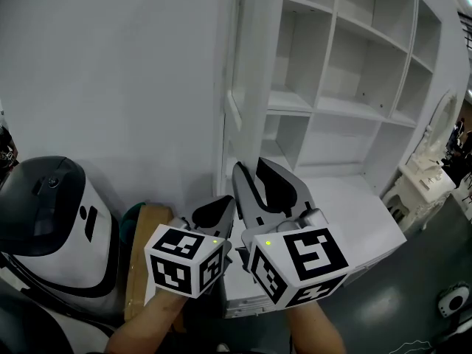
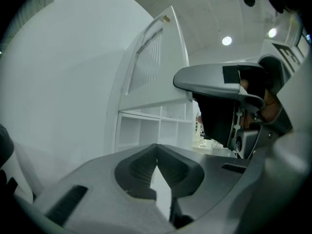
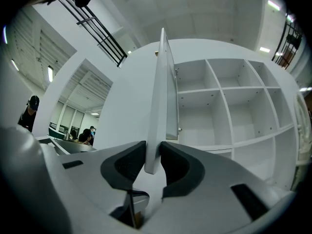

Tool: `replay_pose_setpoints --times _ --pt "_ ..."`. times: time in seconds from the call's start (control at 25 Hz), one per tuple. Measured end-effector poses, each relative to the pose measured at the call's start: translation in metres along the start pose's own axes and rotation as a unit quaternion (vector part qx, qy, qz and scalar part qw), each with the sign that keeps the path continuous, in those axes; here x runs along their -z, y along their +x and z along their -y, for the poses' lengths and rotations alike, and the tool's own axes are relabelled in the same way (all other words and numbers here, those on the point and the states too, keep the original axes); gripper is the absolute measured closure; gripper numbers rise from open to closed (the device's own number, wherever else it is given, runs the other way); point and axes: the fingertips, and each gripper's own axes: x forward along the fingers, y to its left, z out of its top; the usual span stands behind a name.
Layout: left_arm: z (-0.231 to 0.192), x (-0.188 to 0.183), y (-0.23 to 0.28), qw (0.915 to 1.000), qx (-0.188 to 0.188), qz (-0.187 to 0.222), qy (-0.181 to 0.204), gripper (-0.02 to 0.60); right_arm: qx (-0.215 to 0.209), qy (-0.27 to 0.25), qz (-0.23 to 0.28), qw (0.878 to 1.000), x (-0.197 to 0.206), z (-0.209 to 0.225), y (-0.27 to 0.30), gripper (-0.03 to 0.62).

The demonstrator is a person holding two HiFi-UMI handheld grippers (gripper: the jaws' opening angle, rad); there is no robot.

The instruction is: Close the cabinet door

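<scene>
- We find the door [image 3: 159, 101] wide open, edge-on at 12 o'clock.
- Right gripper [image 3: 152, 162] clamps its free edge; left gripper [image 2: 156, 155] is closed, empty, at 9 o'clock.
- We judge the whole swing remains.

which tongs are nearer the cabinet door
Right. The right tongs straddle the cabinet door: its edge stands between their jaws. The left tongs hang beside them on the left, closed and empty, short of the door.

The right gripper [image 1: 252, 169] covers the lower edge of the cabinet door [image 1: 254, 72].
</scene>
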Motion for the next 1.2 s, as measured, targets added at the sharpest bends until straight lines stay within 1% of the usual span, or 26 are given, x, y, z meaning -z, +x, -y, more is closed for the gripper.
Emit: replay_pose_setpoints --times 0.16,0.52,1.0,1.2 --pt "0.008 0.000 0.008 0.9999 0.012 0.001 0.004 0.570 0.005 -0.003 0.002 1.000 0.001 0.008 -0.004 0.493" --pt "0.024 0.001 0.028 0.9996 0.027 -0.001 0.005 0.570 0.013 0.001 0.009 1.000 0.000 0.036 -0.015 0.505" --pt "0.040 -0.002 0.059 0.9997 0.020 0.004 0.012 0.571 -0.017 0.016 0.021 1.000 0.003 0.064 -0.021 0.509" --pt "0.047 -0.009 0.073 0.9997 0.018 0.011 0.013 0.570 -0.020 0.021 0.023 0.999 0.004 0.082 -0.023 0.513"
